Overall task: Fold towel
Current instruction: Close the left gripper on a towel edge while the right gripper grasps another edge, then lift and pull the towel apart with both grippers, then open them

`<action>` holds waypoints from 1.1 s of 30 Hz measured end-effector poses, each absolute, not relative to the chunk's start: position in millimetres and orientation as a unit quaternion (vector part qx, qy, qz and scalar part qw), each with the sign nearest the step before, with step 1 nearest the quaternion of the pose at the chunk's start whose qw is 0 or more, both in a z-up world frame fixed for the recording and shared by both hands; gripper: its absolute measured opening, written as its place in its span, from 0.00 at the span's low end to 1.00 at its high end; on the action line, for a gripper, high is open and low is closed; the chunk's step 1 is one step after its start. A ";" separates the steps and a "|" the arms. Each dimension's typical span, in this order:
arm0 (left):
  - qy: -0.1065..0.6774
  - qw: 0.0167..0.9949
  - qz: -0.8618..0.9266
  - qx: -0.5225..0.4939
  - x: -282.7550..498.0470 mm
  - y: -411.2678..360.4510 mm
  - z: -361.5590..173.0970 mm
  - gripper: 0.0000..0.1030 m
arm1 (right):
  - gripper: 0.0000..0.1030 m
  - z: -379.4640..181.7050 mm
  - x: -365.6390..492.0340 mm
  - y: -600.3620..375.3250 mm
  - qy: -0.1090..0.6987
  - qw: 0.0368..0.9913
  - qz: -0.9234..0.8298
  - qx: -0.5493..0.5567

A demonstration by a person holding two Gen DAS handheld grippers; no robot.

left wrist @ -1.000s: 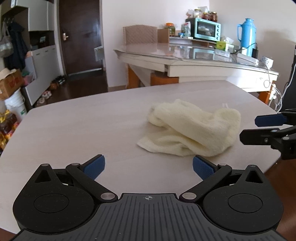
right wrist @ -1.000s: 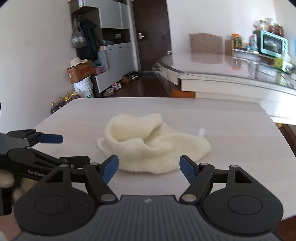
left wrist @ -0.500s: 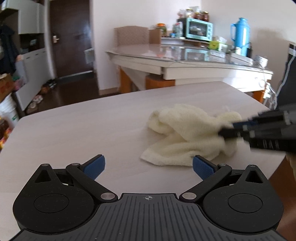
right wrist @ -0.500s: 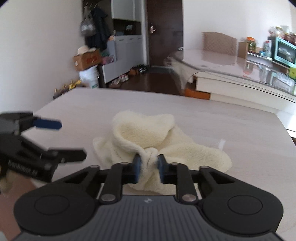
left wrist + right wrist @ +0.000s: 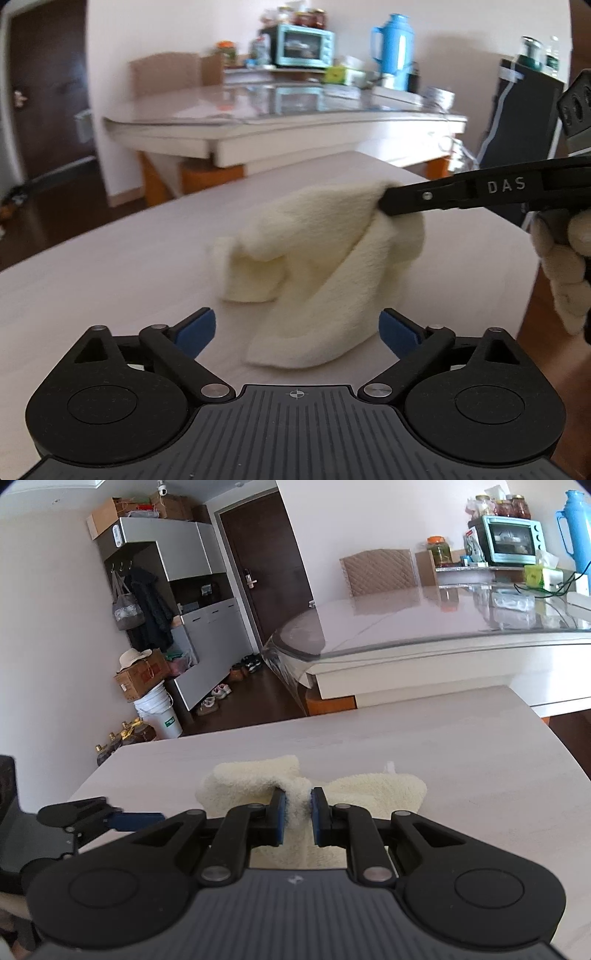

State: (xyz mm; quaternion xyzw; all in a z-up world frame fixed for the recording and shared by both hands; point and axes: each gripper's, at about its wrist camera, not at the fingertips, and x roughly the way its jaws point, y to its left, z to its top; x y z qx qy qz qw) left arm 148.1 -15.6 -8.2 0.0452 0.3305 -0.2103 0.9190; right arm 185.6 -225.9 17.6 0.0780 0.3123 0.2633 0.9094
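The cream towel (image 5: pixel 325 266) sits near the middle of the pale bench (image 5: pixel 92 280). There is lots of bare bench to its left and behind it. The bench's right edge is near the towel, and the near edge is close to both tools.

The right tongs (image 5: pixel 297 812) are squeezed tight on a bunch of the towel. They hold that part up off the bench, so the towel hangs like a little tent. Its long side runs from the raised top, at the far right, down to the low corner close to the left tongs (image 5: pixel 297 330). One floppy end lies on the bench to the left.

The left tongs are spread wide and hold nothing. The towel's low corner lies just in front of them.

Half a second ago the towel lay flat and lumpy while the right tongs pinched it. Now it is pulled up and sits closer to the left tongs.
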 end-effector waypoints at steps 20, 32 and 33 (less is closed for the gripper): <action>0.345 0.915 -0.197 0.067 105.9 21.0 0.1 0.05 | 0.47 22.3 187.0 -239.2 0.299 0.893 0.308 0.133; 0.367 0.920 -0.130 0.049 68.8 75.0 -4.3 0.05 | 0.45 -7.8 201.6 -141.5 0.324 0.886 0.318 -0.093; 0.367 0.920 -0.129 0.047 67.9 76.8 -4.6 0.05 | 0.45 -9.2 201.5 -138.3 0.324 0.885 0.321 -0.098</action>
